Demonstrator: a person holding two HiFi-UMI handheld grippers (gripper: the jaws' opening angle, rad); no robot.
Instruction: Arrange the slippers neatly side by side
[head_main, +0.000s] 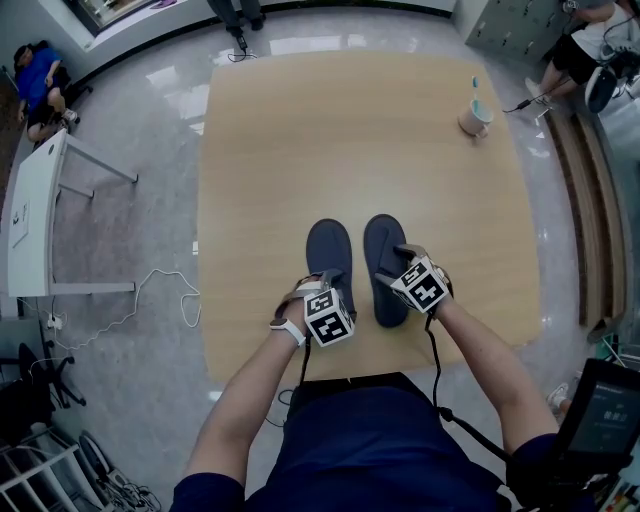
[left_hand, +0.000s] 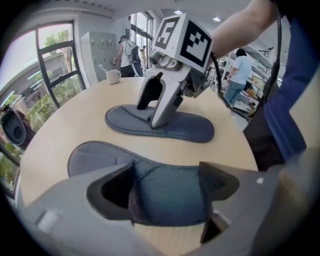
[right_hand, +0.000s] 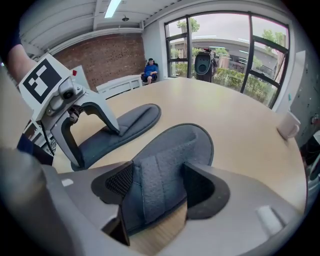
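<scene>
Wooden table (head_main: 300, 150): left slipper (head_main: 329, 250), right slipper (head_main: 384, 240) side by side; mug (head_main: 476, 117) far corner.

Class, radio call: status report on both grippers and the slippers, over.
Left gripper shut on left slipper. Right gripper shut on right slipper. Pair side by side, narrow gap. Mug at far edge, not in the way.

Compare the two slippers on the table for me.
The left slipper sits in the left claw; the right slipper in the right claw. The right slipper's toe reaches slightly farther up the table than the left slipper's. Both are dark grey, parallel, toes pointing away.
</scene>
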